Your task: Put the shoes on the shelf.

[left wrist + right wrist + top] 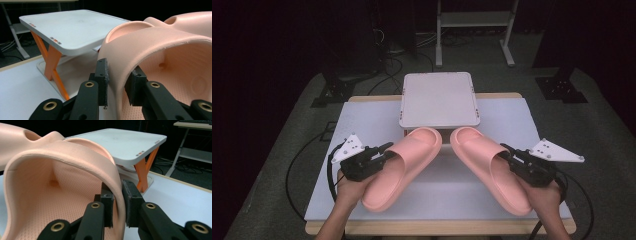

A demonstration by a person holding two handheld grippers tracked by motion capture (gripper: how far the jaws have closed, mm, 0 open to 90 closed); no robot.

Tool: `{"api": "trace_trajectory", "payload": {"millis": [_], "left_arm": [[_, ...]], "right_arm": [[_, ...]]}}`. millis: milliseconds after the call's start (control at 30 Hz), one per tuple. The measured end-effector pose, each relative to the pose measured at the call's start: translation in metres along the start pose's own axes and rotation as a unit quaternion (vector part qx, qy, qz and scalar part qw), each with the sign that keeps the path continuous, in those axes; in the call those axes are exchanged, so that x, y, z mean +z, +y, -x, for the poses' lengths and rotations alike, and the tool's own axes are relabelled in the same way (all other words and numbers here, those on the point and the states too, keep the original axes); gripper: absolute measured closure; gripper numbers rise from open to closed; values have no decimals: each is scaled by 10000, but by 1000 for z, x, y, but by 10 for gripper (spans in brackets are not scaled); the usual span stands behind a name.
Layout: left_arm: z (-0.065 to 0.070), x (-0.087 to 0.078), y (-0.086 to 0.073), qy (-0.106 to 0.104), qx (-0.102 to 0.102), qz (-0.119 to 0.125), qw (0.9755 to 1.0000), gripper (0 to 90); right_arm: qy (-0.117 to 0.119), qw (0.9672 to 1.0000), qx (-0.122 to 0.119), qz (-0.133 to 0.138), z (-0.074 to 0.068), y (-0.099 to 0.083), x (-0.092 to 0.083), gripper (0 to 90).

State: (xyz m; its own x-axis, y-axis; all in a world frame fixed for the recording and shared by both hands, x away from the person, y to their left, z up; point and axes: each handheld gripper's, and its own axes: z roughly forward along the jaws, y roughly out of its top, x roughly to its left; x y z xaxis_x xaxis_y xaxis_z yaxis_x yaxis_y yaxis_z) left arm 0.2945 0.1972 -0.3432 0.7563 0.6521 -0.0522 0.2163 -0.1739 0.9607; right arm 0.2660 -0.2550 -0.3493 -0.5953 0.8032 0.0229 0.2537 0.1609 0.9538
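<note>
Two pink slippers, one in each gripper

You had your left gripper [384, 152] clamped on the strap of the left slipper [404, 167], at its outer edge. In the left gripper view the two black pads [103, 75] pinched that strap wall, one outside it and one inside the foot opening. Your right gripper [510, 155] gripped the strap of the right slipper [489, 167] the same way, and the right gripper view showed its jaws closed on the thin strap edge.

Both slippers lay on the white surface [362, 125] with their toes pointing away from you and angled toward each other, close together but not touching. Their toes sat just in front of a small white stand [439, 97] with orange crossed legs [53, 67], placed at the far middle of the surface. Your left hand [349, 187] and right hand [544, 192] came in from the near edge, well apart.
</note>
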Motion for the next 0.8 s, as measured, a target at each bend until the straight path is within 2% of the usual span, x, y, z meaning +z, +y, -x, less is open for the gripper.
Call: {"api": "trace_trajectory", "payload": {"millis": [267,367,800], "left_arm": [[-8,10,15,116,57,-14,9999,737],[-10,12,19,156,65,-15,9999,737],[-18,19,29,246,1,-63,9997,737]], "right_arm": [[-32,10000,-77,-18,0,16,13,792],[-30,10000,-33,-10,1,21,15,792],[-83,10000,-6,-9,8,32,27,792]]}}
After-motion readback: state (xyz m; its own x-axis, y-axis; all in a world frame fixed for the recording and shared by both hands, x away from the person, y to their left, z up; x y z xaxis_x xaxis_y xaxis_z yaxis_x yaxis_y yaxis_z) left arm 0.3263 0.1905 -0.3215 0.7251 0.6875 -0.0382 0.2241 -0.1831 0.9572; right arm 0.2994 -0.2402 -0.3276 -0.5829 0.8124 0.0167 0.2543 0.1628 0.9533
